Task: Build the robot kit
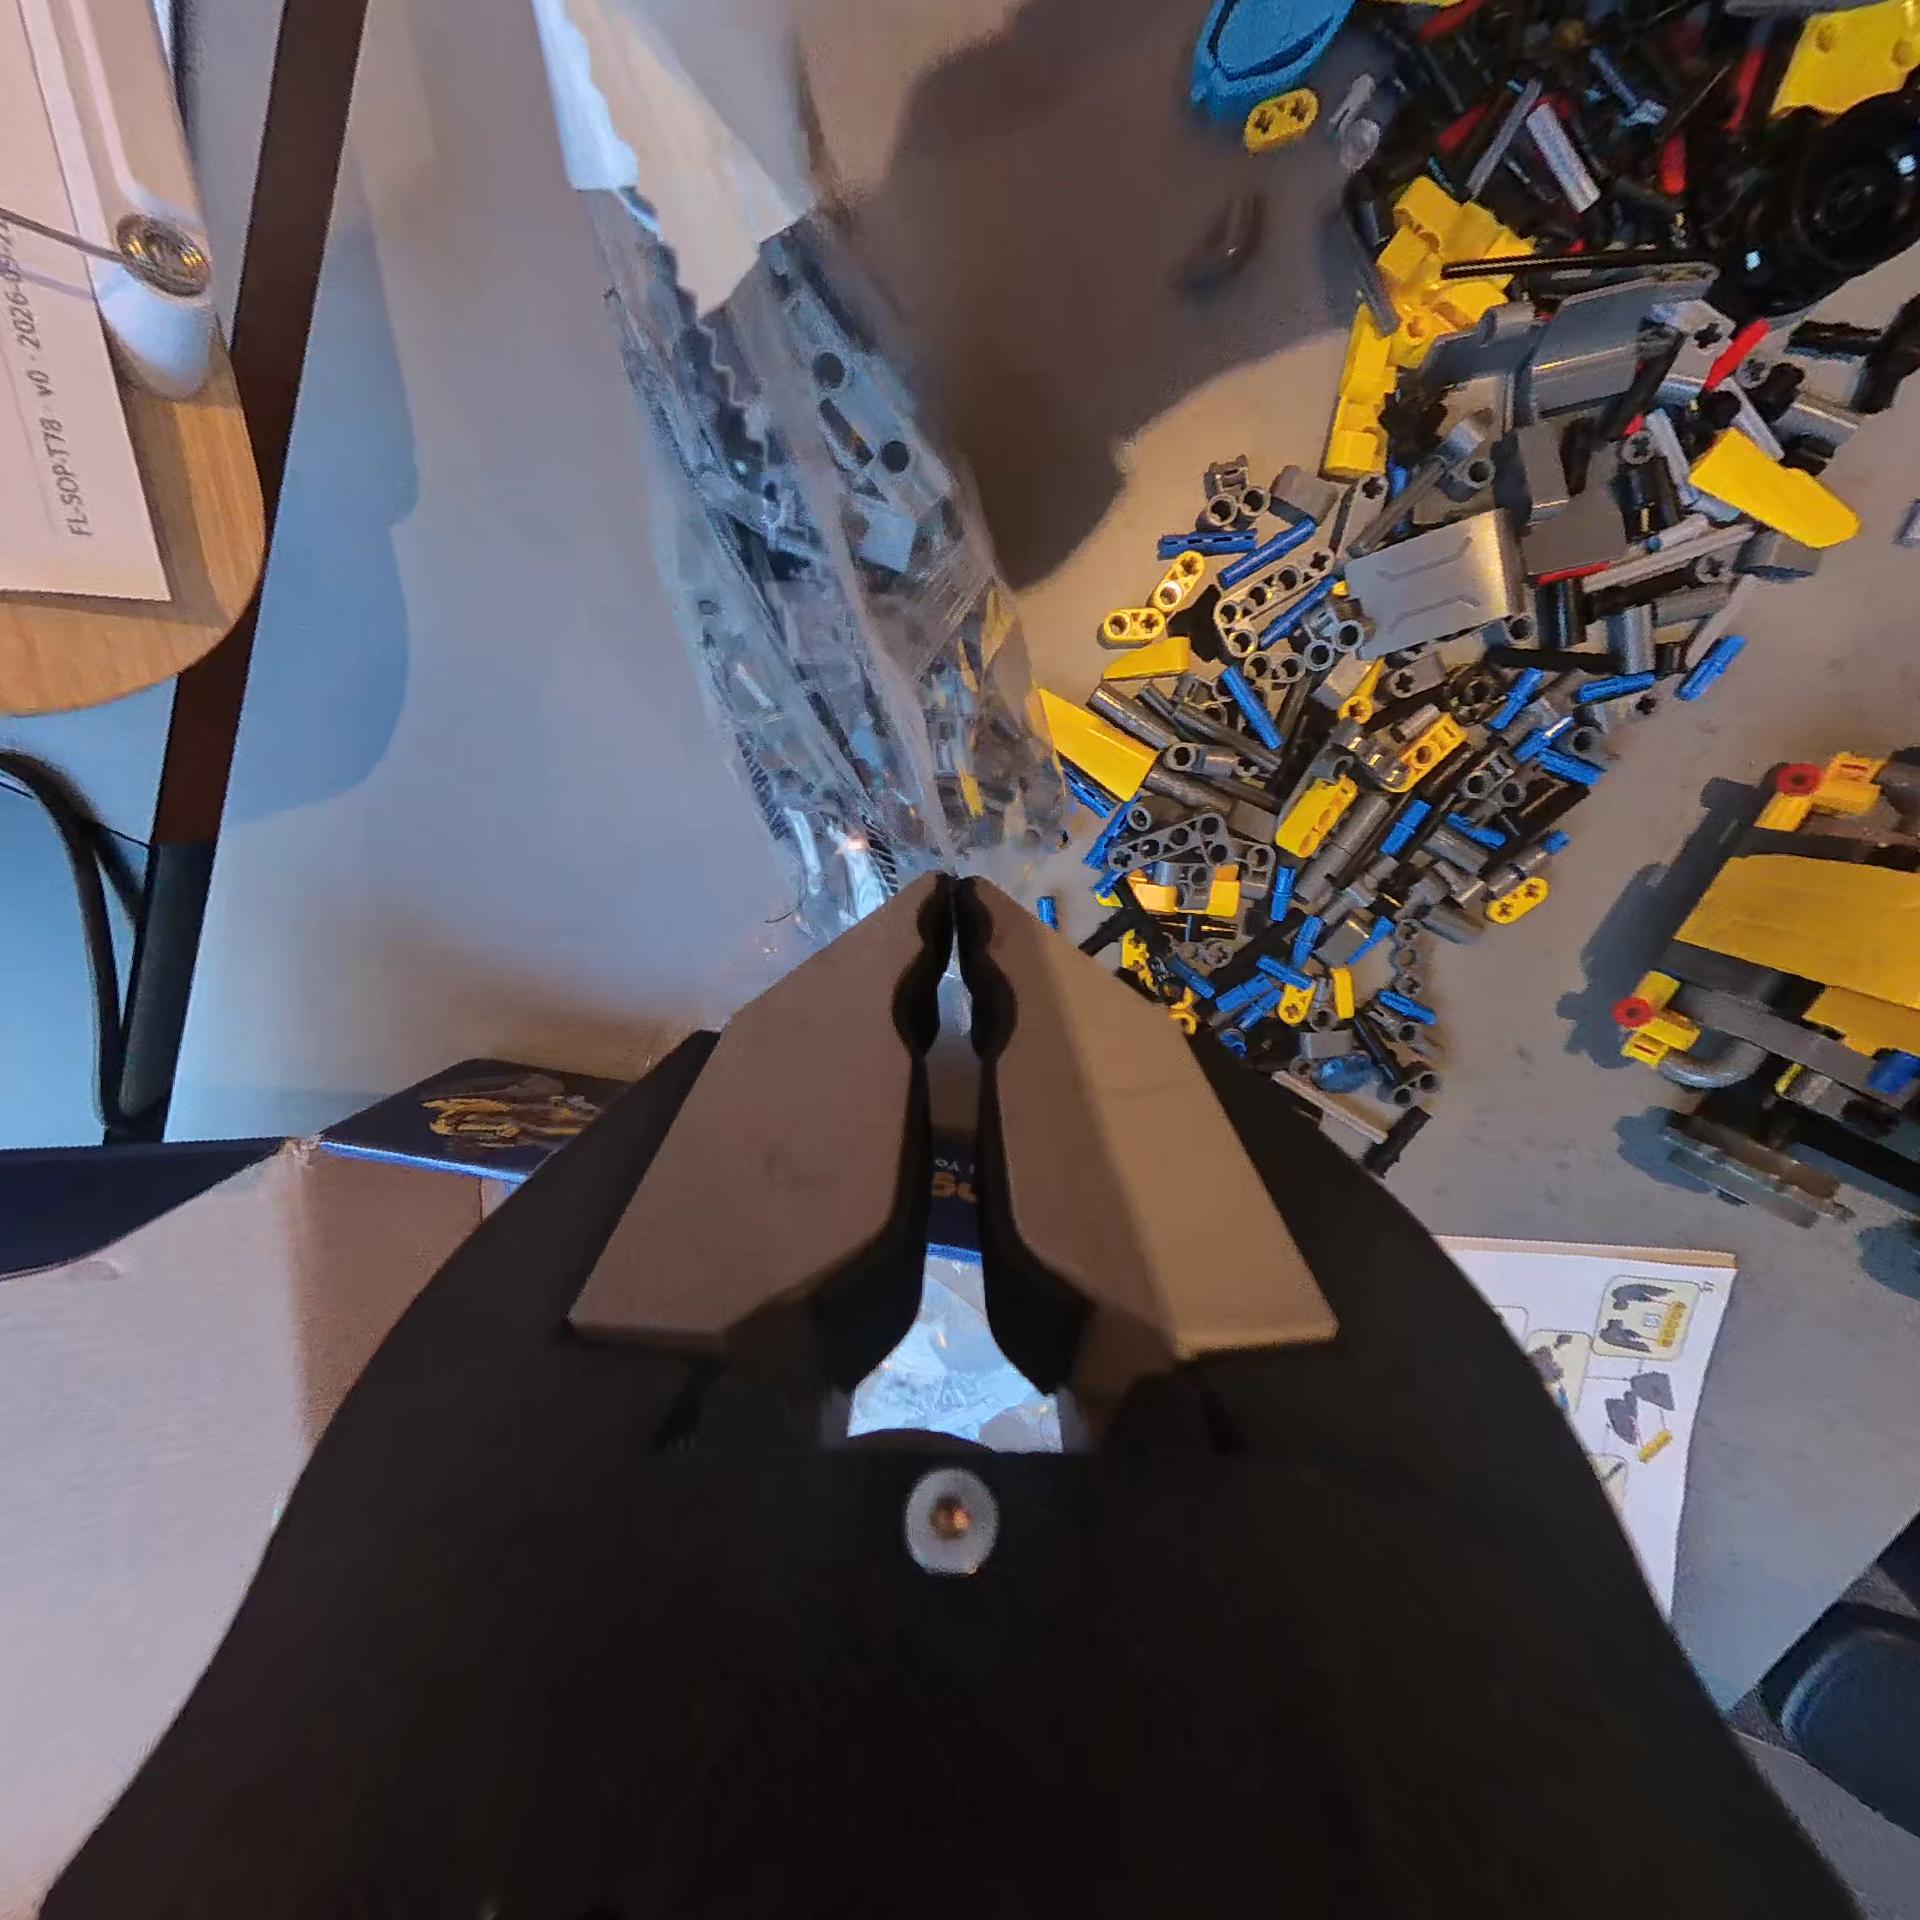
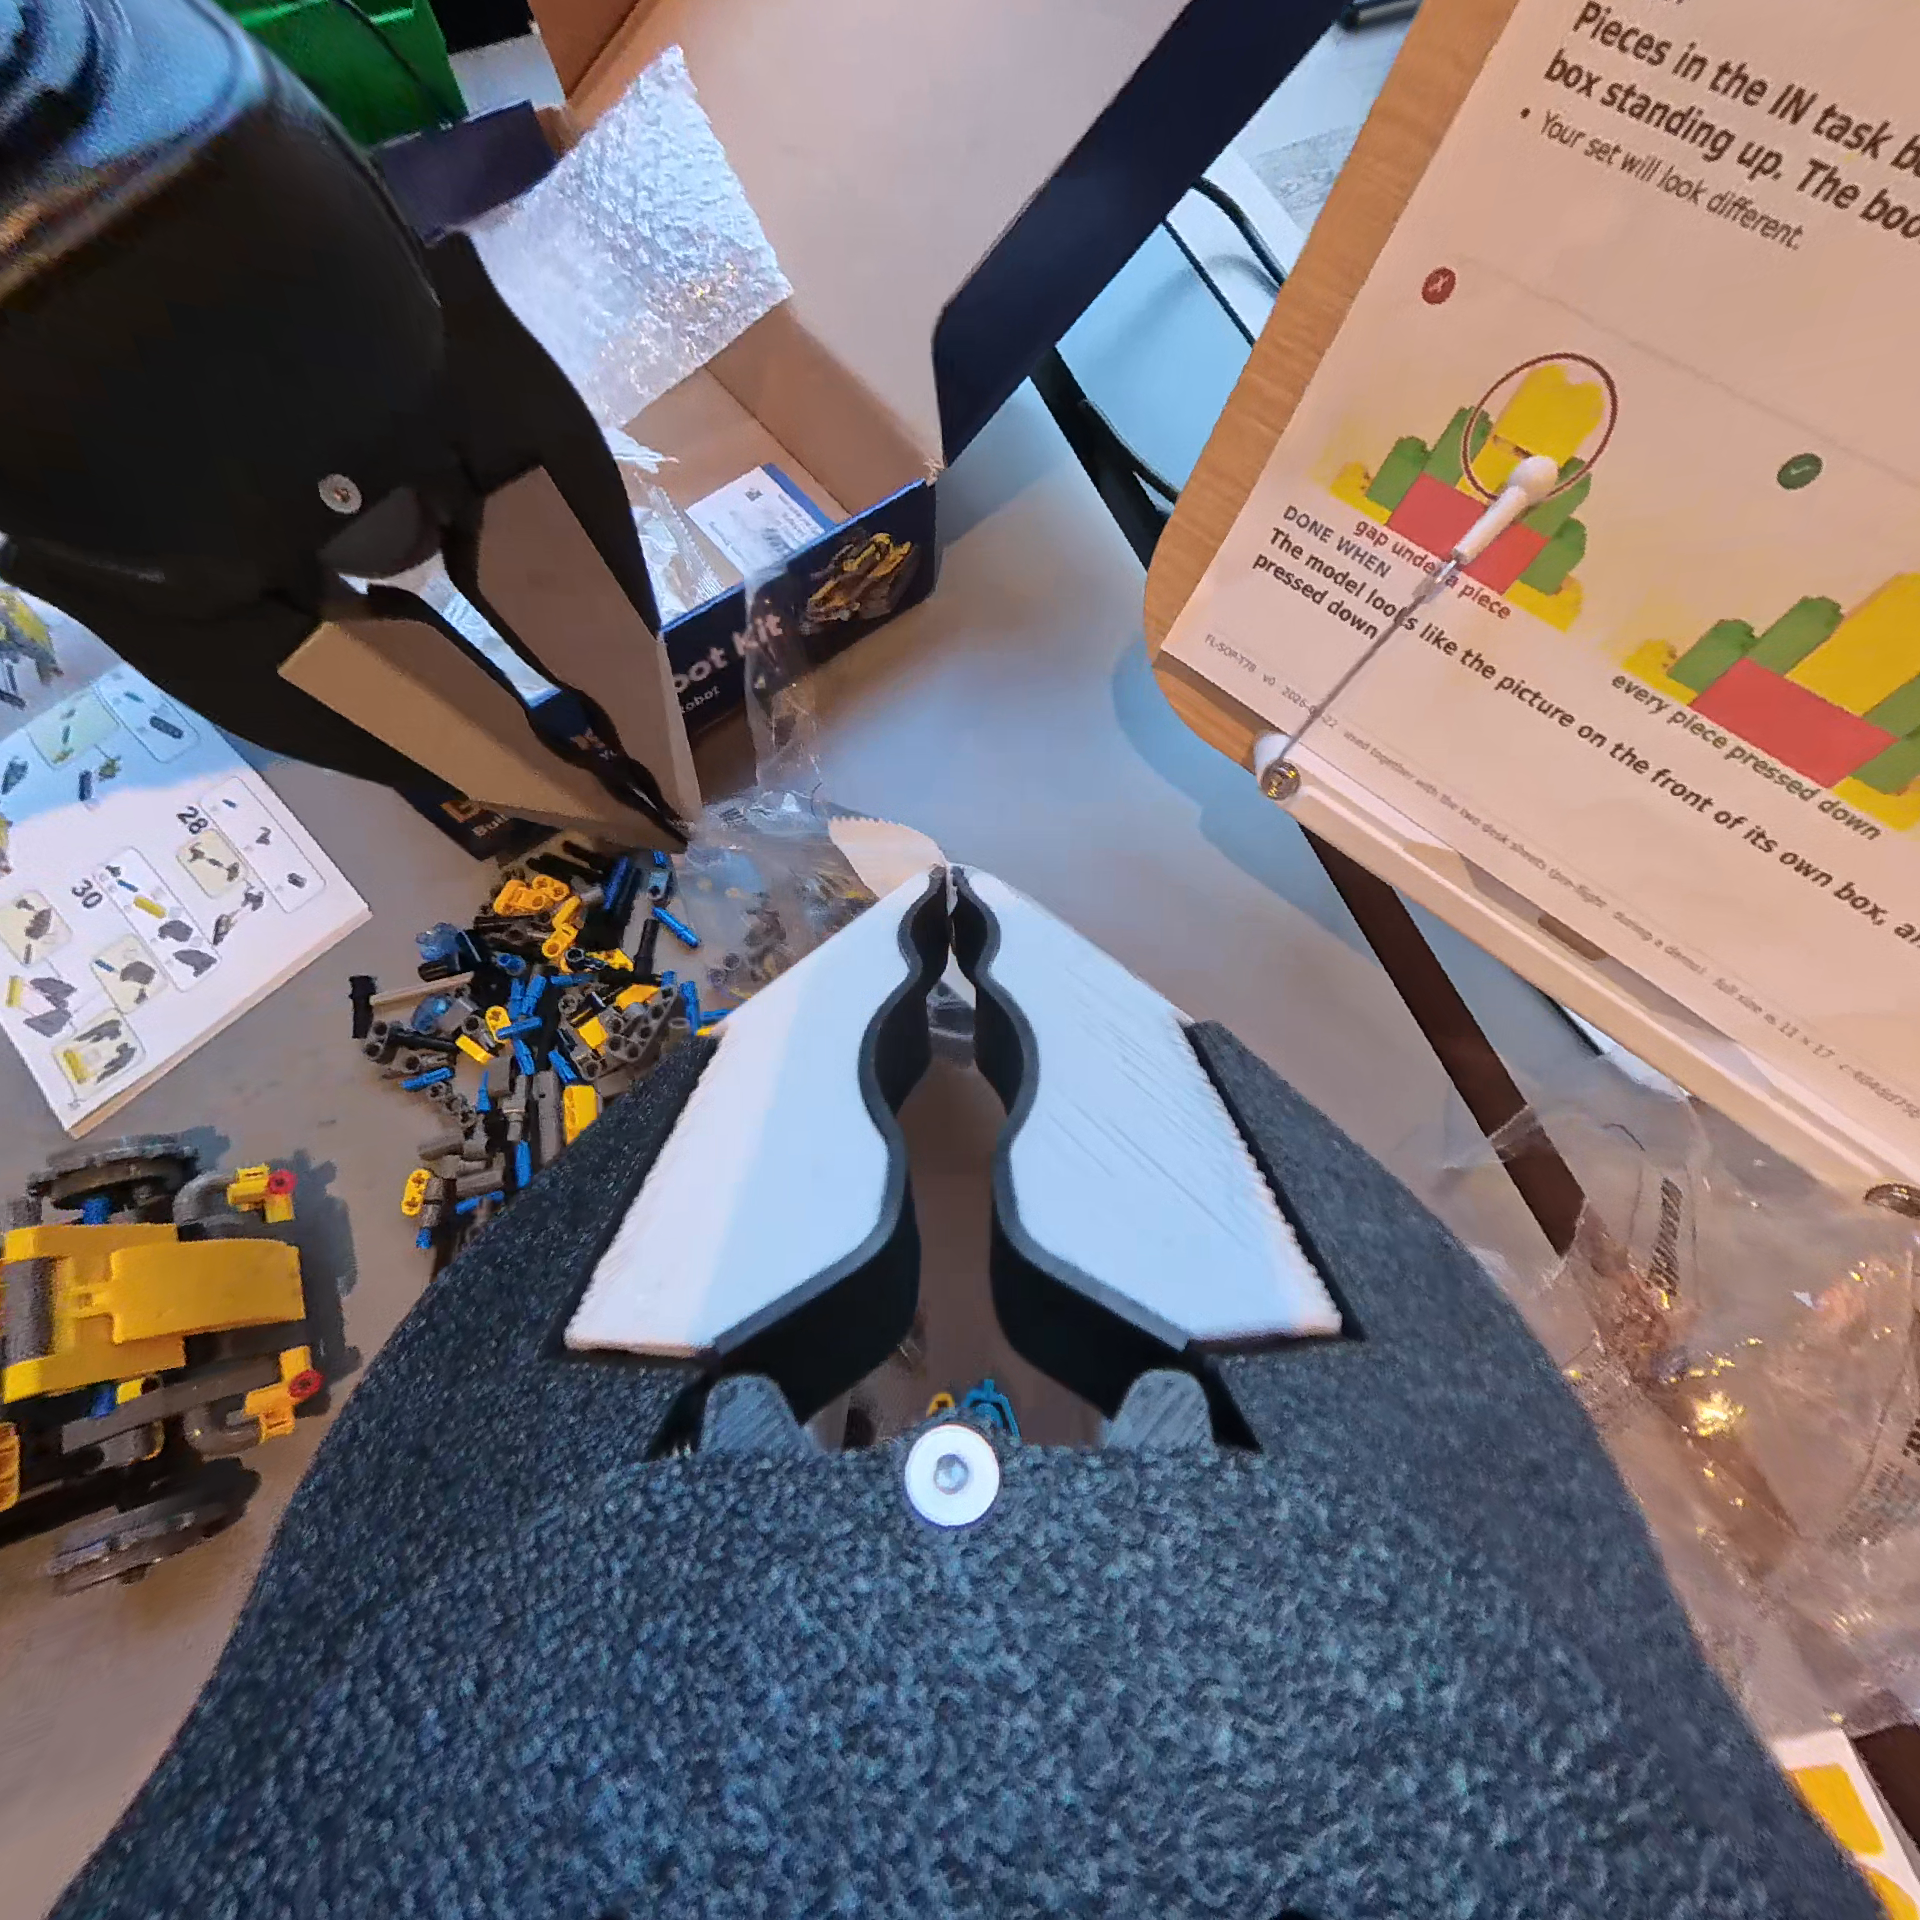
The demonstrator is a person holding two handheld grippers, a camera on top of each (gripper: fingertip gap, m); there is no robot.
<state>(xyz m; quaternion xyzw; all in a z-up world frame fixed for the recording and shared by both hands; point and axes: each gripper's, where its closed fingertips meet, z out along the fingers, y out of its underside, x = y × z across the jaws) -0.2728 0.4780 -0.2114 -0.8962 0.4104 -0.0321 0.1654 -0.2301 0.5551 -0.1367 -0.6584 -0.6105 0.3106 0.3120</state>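
My left gripper (image 1: 954,885) is shut on the corner of a clear plastic bag (image 1: 821,540) that holds grey building pieces. The bag stretches up and away from its tips, blurred at the far end. In the right wrist view my right gripper (image 2: 948,878) is shut on the serrated edge of the same bag (image 2: 774,868). The left gripper (image 2: 681,823) shows there at the upper left, pinching the bag's other side. The two grippers are close together, just above a pile of loose blue, yellow and grey pieces (image 2: 540,997), which also shows in the left wrist view (image 1: 1299,790).
An open cardboard box (image 2: 831,416) with bubble wrap stands behind. An instruction booklet (image 2: 156,914) and a part-built yellow model (image 2: 145,1320) lie to the left. A wooden board with a printed sheet (image 2: 1558,520) stands at the right, with another clear bag (image 2: 1714,1351) below it. There is about 12 cm between the tips of the two grippers. From my left tips it is roughly 20 cm to the part-built yellow model (image 2: 145,1320); from my right, 25 cm.
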